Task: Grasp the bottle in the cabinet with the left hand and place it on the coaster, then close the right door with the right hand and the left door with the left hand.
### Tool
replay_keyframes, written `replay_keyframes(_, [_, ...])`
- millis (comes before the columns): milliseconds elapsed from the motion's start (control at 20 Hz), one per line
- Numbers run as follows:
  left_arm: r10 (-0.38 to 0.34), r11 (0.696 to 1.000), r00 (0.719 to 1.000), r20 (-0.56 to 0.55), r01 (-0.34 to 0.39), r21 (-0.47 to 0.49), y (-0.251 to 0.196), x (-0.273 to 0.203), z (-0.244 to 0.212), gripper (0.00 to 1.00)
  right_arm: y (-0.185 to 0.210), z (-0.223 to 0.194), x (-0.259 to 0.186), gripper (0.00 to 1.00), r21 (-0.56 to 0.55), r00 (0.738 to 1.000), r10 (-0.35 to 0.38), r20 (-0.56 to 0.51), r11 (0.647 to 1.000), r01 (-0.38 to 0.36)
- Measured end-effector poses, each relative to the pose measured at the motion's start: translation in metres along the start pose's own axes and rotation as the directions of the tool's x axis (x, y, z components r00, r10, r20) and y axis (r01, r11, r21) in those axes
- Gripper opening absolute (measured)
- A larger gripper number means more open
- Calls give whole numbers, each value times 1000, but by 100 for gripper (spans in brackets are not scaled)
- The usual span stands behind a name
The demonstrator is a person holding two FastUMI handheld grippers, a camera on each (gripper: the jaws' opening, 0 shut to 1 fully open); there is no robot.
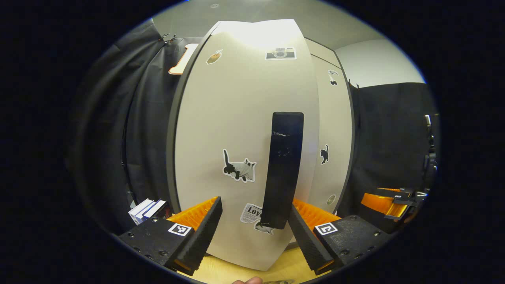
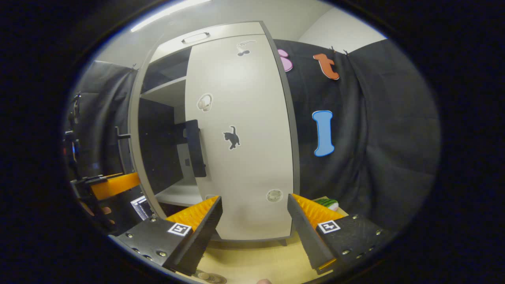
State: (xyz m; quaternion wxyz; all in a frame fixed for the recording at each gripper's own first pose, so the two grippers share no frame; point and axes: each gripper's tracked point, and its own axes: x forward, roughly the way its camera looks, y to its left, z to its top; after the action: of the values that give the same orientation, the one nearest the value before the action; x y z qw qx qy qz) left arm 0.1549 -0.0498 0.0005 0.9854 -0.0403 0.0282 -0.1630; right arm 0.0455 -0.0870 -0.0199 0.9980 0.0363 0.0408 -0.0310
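With both tools spread apart and holding nothing, the right tool faces the right door, which looks shut, while the left tool sits against the left door beside its handle (bottle and coaster unseen), so apparently only that door remains.

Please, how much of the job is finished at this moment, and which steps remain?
Looks done: the right door lies shut against the cabinet, and the open right gripper holds nothing. I cannot confirm that the bottle is on the coaster. In hand: the open left gripper faces the left door near its black handle. Left: that door is ajar, as the shelves show; it needs pushing shut.
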Motion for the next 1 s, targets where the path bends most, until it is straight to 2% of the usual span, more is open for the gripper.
replay_keyframes(200, [18, 999, 1000, 12, -19, 47, -7, 20, -1, 98, -2, -4, 1, 100, -5, 1000, 11, -16, 1000, -11])
replay_keyframes(400, [21, 1000, 1000, -3, -21, 8, -12, 39, -6, 98, 1, -9, -1, 100, 1, 999, 24, -31, 1000, -24])
replay_keyframes(650, [47, 998, 999, -1, -47, 40, -14, 48, -7, 98, 14, -13, -7, 100, 6, 997, 60, -40, 998, -60])
replay_keyframes(850, [69, 998, 997, -24, -69, 11, -15, 50, -13, 98, 13, -17, -11, 100, 21, 997, 63, -52, 998, -62])
replay_keyframes(1000, [105, 993, 994, -23, -103, 50, -15, 54, -14, 98, 12, -18, -14, 100, 40, 996, 66, -59, 997, -63])
